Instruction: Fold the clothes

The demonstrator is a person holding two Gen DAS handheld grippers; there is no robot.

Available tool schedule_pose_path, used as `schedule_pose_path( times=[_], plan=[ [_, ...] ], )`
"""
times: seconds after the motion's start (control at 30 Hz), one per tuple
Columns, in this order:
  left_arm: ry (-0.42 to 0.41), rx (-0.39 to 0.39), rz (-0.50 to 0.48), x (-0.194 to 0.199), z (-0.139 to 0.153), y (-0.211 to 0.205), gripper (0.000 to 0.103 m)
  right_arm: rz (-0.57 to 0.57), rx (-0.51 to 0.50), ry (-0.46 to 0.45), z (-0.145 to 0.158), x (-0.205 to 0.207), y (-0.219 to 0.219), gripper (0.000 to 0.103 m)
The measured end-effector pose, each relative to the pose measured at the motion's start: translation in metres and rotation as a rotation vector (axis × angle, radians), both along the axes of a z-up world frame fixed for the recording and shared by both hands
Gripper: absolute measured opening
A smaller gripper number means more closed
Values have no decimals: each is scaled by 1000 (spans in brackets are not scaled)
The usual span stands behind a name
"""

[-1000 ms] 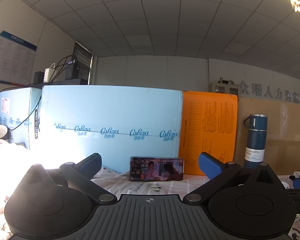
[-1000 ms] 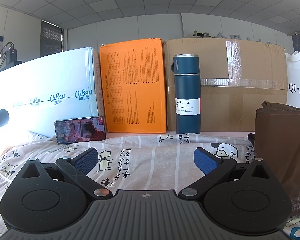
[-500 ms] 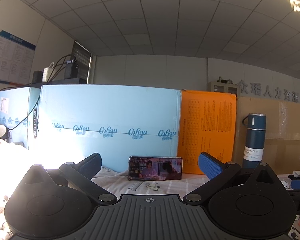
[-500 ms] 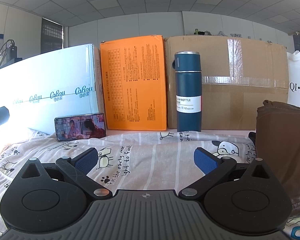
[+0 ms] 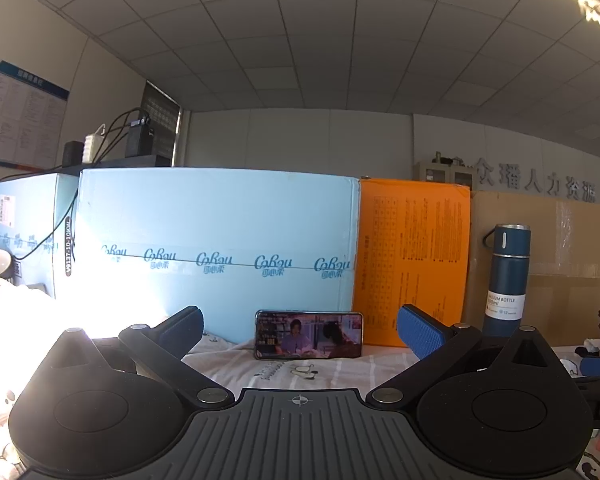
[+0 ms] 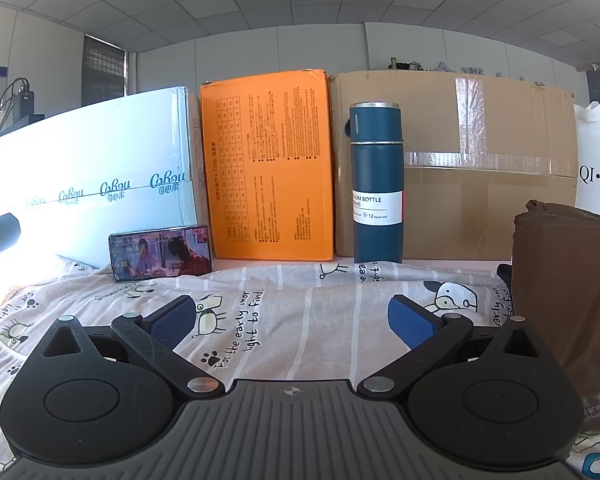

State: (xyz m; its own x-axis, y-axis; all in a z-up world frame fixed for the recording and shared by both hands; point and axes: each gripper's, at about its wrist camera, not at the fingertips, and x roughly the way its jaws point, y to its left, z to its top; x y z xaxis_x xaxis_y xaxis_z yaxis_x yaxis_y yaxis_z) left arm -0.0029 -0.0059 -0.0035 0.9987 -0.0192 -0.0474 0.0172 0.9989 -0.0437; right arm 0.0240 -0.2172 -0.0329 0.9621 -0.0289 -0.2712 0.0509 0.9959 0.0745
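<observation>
Clothes: a printed garment lies flat beneath both grippers' spread, empty fingers, by sealed cardboard box.

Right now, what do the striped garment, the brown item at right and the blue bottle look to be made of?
Striped garment: thin woven or knit cloth, matte, judging by soft wrinkles and printed cartoons.
Brown item: probably leather or faux leather; smooth with a faint sheen and stiff folds.
Blue bottle: likely coated metal, matte blue with bare silver rings, labelled vacuum bottle.
</observation>
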Motion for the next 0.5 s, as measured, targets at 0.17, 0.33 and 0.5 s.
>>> schedule_pose_path(
  times=[0.17, 0.33, 0.5],
  plan=[
    [0, 1, -1, 0, 0, 0, 103, 0, 0, 0, 0, 0, 0, 103],
    [0, 1, -1, 0, 0, 0, 103, 0, 0, -1, 0, 0, 0, 103],
    [-1, 1, -1, 0, 0, 0, 103, 0, 5, -12, 1, -2, 0, 103]
  ],
)
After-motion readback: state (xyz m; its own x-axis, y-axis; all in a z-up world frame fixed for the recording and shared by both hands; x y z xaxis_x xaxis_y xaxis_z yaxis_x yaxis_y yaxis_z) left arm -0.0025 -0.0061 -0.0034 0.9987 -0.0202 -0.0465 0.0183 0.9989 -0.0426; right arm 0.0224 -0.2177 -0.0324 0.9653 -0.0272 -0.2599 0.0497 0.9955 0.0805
